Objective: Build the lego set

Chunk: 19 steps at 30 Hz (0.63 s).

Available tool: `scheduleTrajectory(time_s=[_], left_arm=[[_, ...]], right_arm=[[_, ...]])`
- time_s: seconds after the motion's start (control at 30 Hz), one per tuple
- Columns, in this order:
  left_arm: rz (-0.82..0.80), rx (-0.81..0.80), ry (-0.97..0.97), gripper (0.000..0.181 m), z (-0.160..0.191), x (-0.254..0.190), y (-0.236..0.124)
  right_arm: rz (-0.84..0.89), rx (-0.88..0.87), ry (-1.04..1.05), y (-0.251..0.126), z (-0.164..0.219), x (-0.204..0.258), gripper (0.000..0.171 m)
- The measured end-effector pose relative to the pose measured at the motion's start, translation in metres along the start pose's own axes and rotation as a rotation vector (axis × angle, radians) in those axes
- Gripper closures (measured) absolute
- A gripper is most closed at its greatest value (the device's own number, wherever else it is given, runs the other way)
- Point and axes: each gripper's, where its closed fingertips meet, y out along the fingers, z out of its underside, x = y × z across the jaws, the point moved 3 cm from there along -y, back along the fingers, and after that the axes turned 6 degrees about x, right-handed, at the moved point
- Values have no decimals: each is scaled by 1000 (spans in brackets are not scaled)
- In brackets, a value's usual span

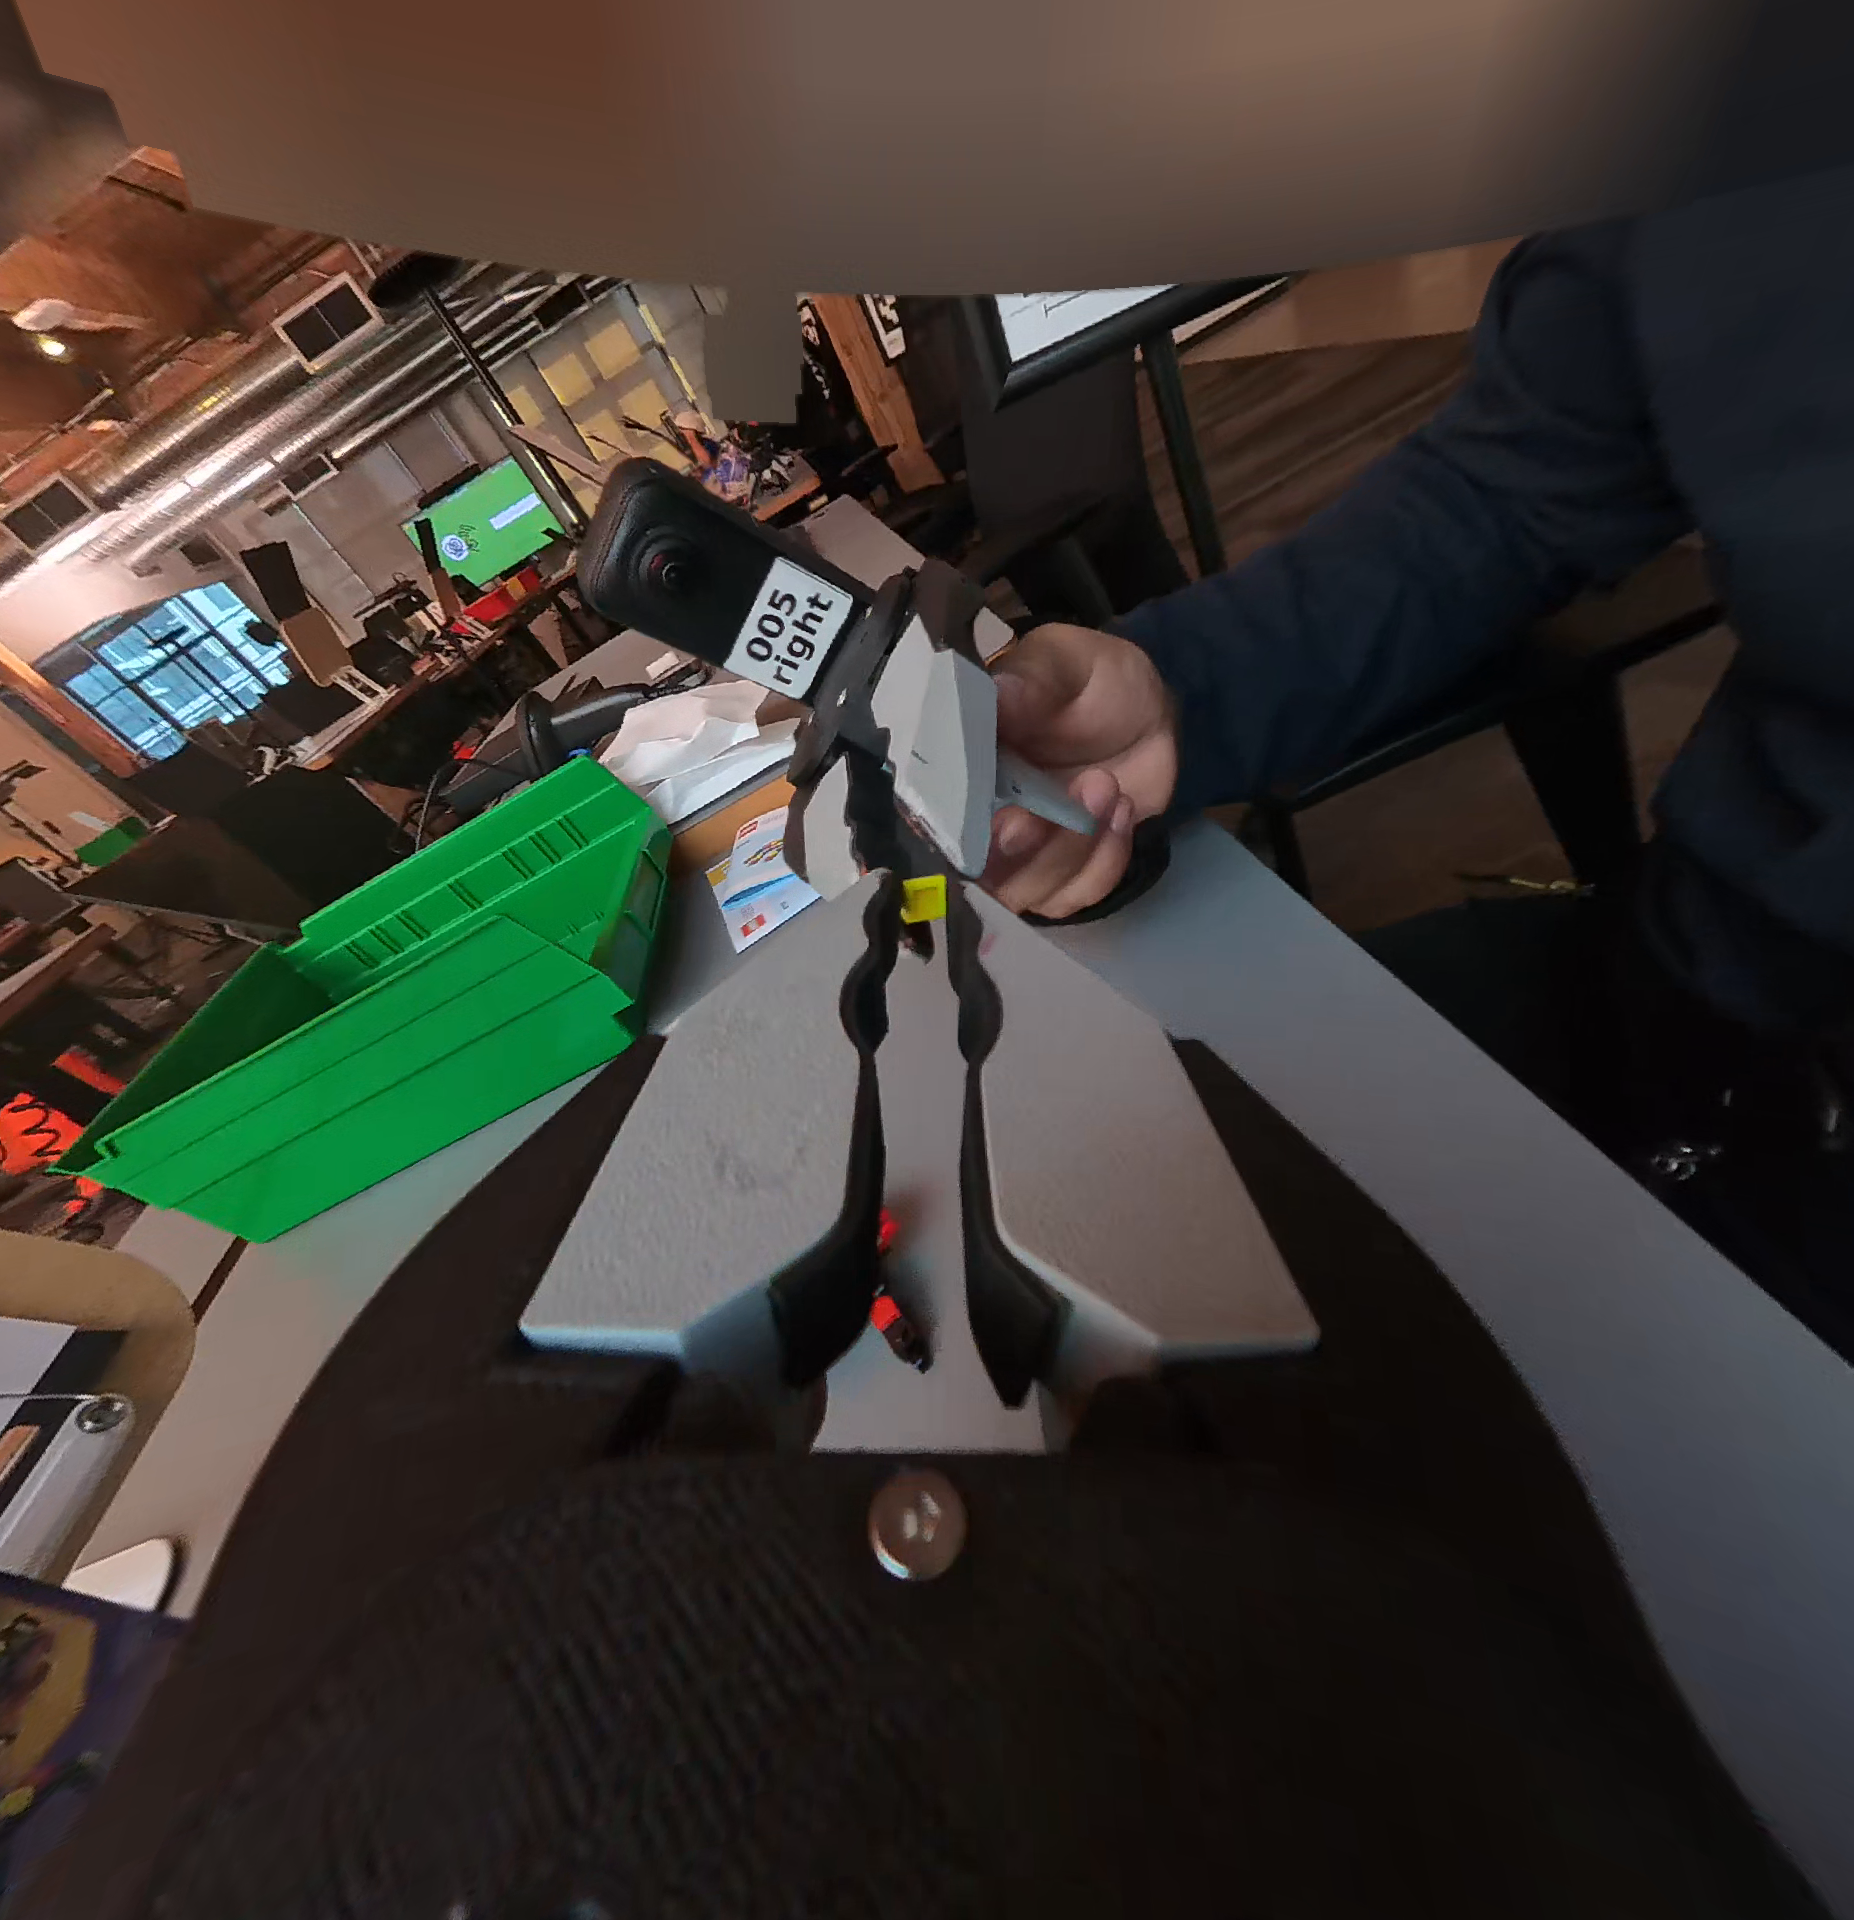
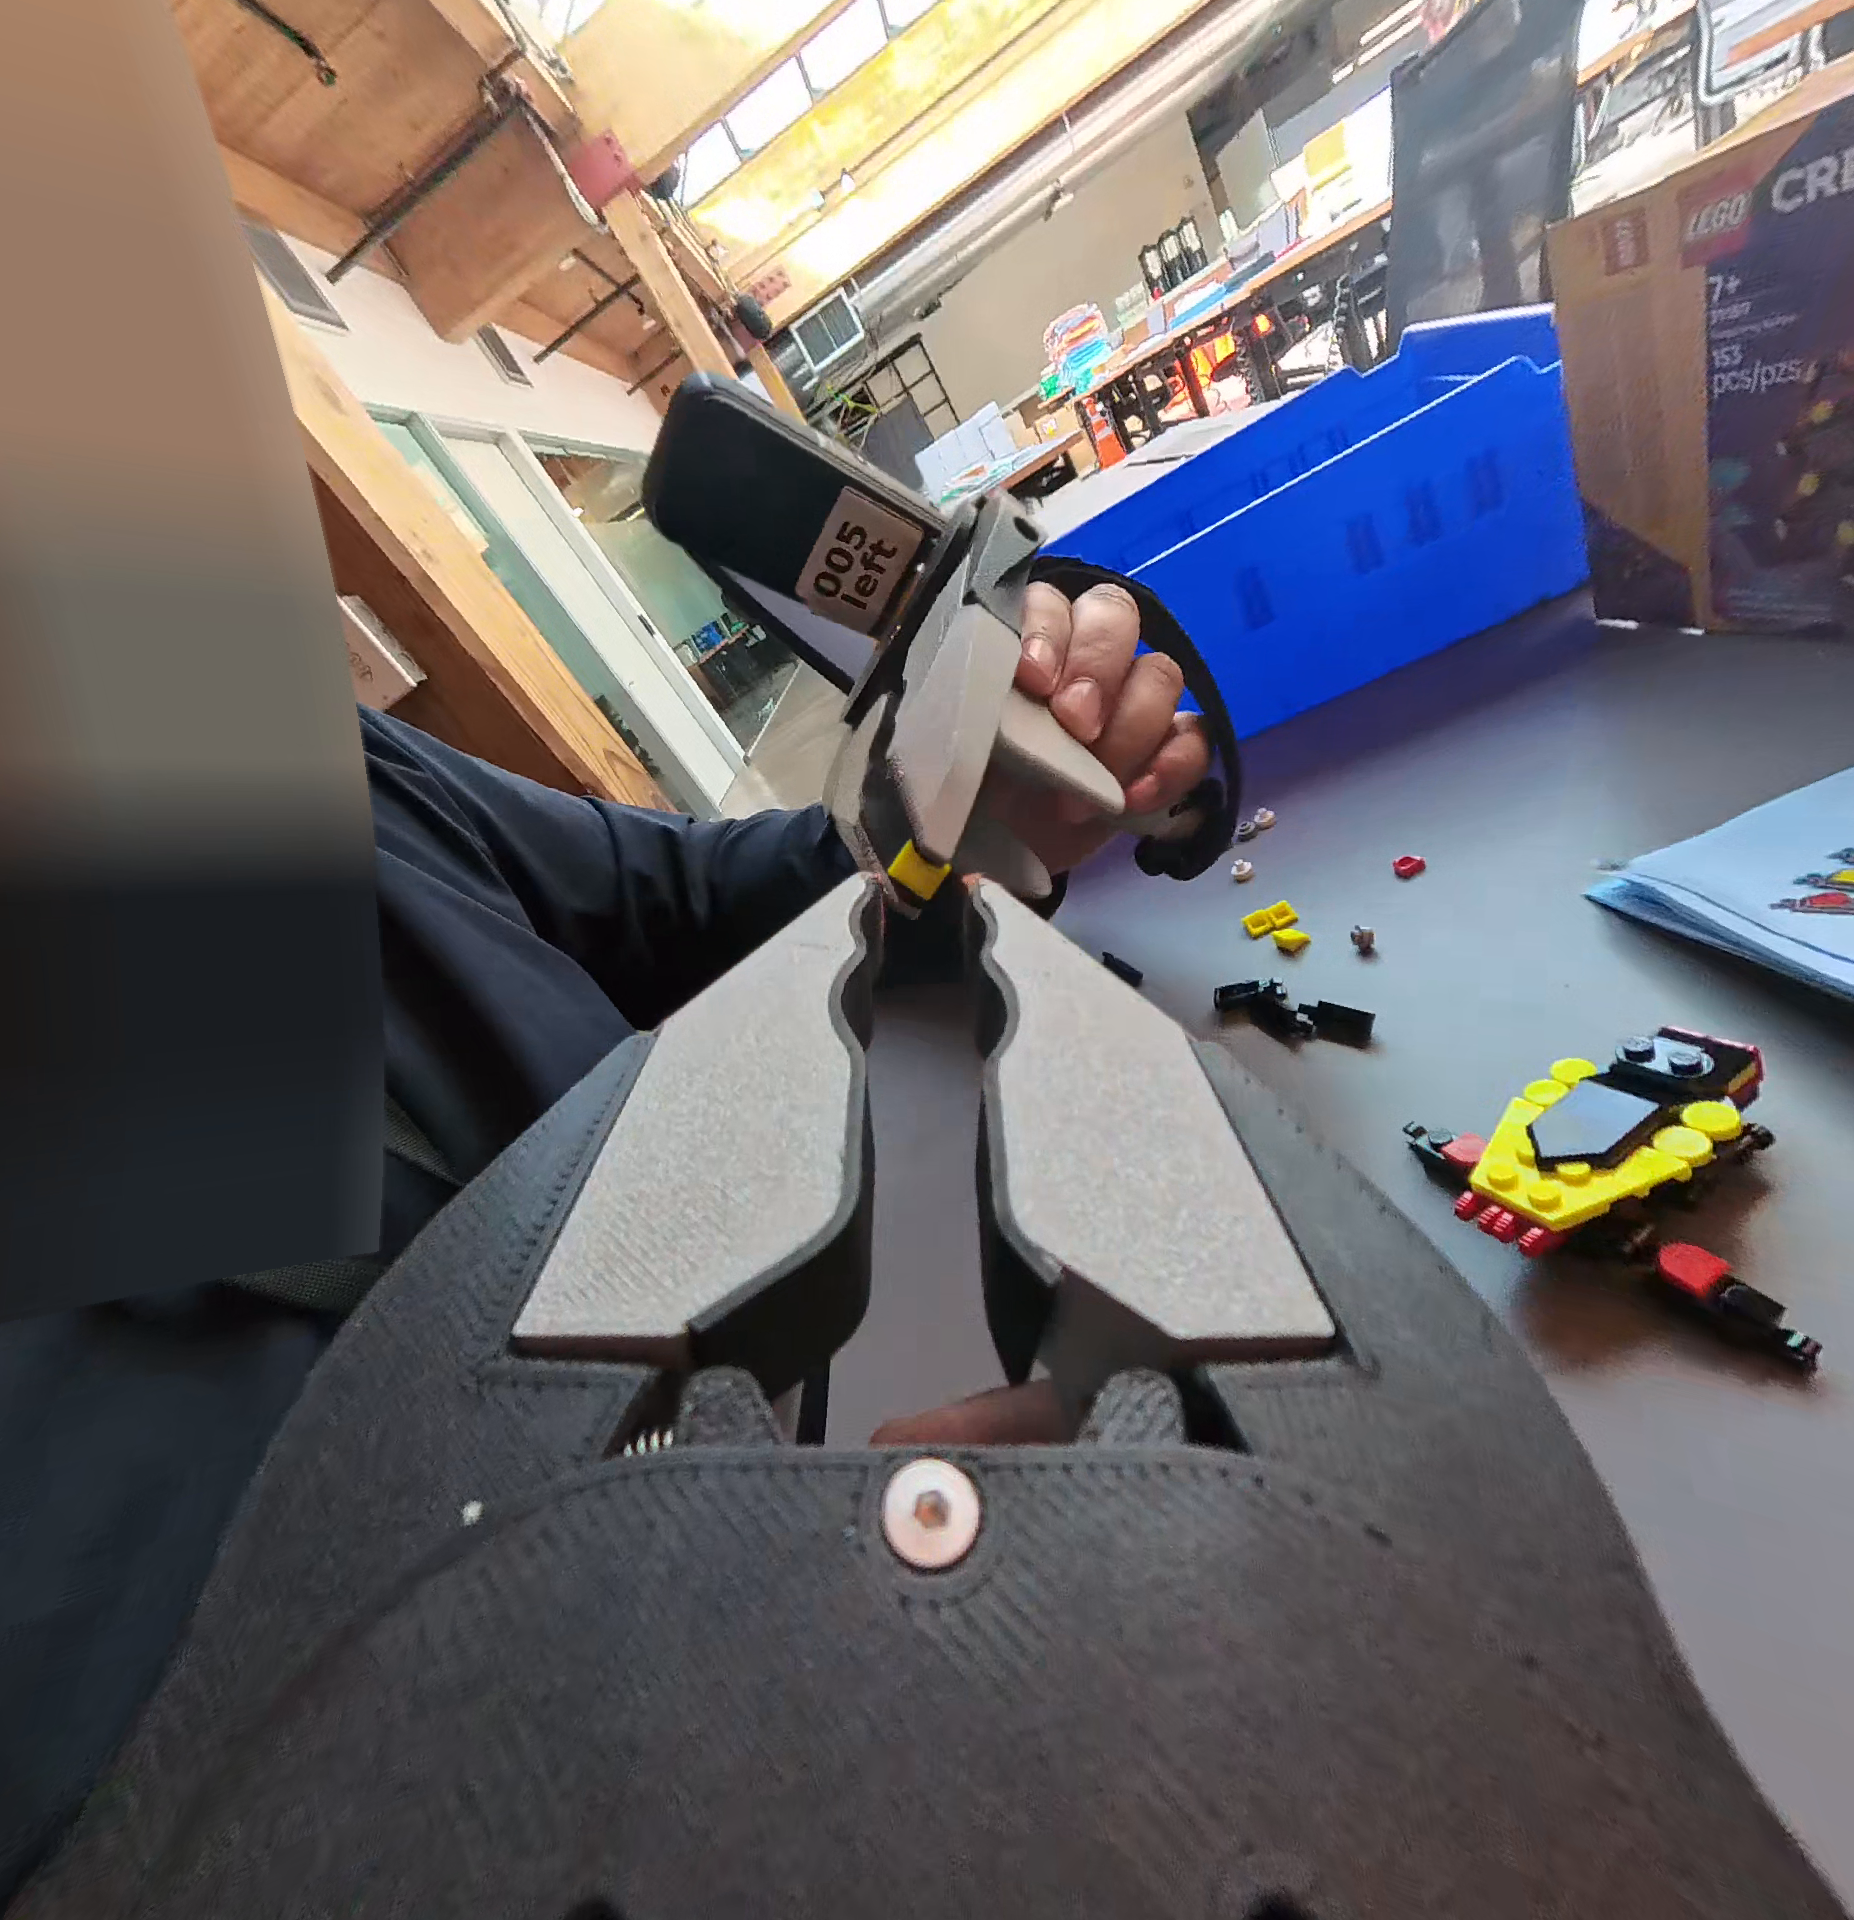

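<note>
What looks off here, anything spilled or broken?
Nothing looks broken. Small loose pieces lie scattered on the dark table beyond the yellow model. A yellow piece is mid-air, seemingly pinched by the left gripper jaws, as expected during assembly.

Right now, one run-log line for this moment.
yellow brick mid-air between left gripper and right gripper tips | holder unclear | partial model on table

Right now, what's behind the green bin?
Behind the green bin: crumpled white paper and a black curved device. The bin hides their lower parts.
</note>
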Motion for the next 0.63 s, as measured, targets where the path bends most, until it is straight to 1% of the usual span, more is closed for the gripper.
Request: scheduleTrajectory(time_s=[0.2, 0.27, 0.37, 0.47, 0.5, 0.57, 0.63], left_arm=[[-35, 51, 77, 176, 2, -3, 3], [-38, 63, 82, 176, 3, -3, 4], [-40, 69, 84, 175, 3, -3, 4], [-65, 113, 88, 175, 7, -2, 6], [-70, 131, 93, 176, 10, -2, 7], [-61, 206, 87, 175, 22, -4, 11], [7, 289, -8, 175, 37, -9, 15]], right_arm=[[-14, 3, 54, 2, -1, 0, 160], [-9, 4, 69, 2, 0, -2, 164], [-50, -8, 118, 2, 1, -3, 165], [-58, -19, 183, 1, 2, -9, 165], [-42, -7, 192, 0, 3, -11, 165], [63, 61, 180, -1, 11, -20, 166], [209, 189, 151, -4, 26, -33, 166]])
